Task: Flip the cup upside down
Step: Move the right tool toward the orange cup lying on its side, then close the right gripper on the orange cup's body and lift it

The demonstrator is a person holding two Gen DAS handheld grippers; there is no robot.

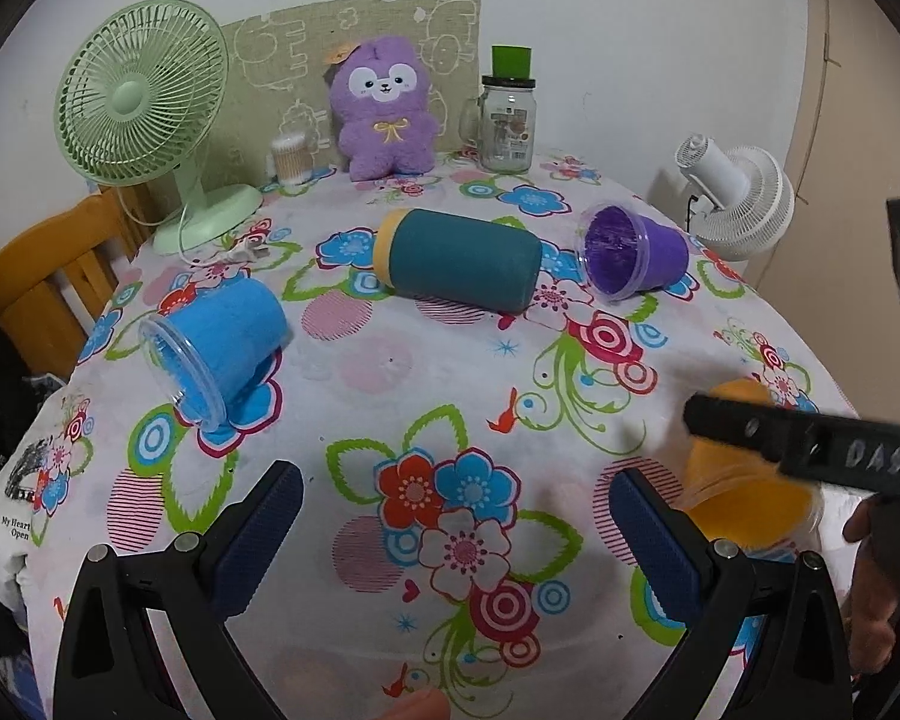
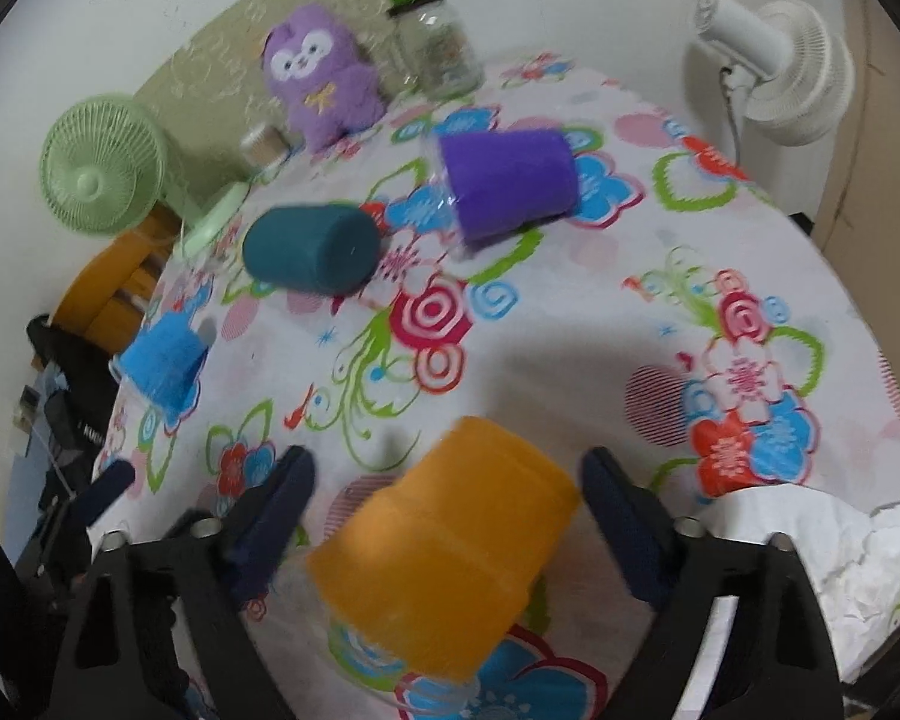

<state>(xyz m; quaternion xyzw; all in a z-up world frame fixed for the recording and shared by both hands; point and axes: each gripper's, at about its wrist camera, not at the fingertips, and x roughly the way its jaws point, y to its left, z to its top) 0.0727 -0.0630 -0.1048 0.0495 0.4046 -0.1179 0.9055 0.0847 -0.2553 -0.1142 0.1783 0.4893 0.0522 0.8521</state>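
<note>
Orange cup (image 2: 444,546) between right gripper (image 2: 447,510) fingers — spread, not touching; left gripper (image 1: 453,534) spread too.

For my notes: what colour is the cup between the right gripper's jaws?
Orange cup, clearest in the right wrist view.

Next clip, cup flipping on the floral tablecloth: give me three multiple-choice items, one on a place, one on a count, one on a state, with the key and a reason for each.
1. What lies between the right gripper's fingers?
A. blue cup
B. orange cup
C. purple cup

2. How many fans are in view?
A. one
B. two
C. three

3. How is the teal cup lying?
A. on its side
B. upright
C. upside down

Key: 1 B, the orange cup sits between the open fingers. 2 B, a green fan and a white fan. 3 A, the teal cup lies sideways on the tablecloth.
</note>
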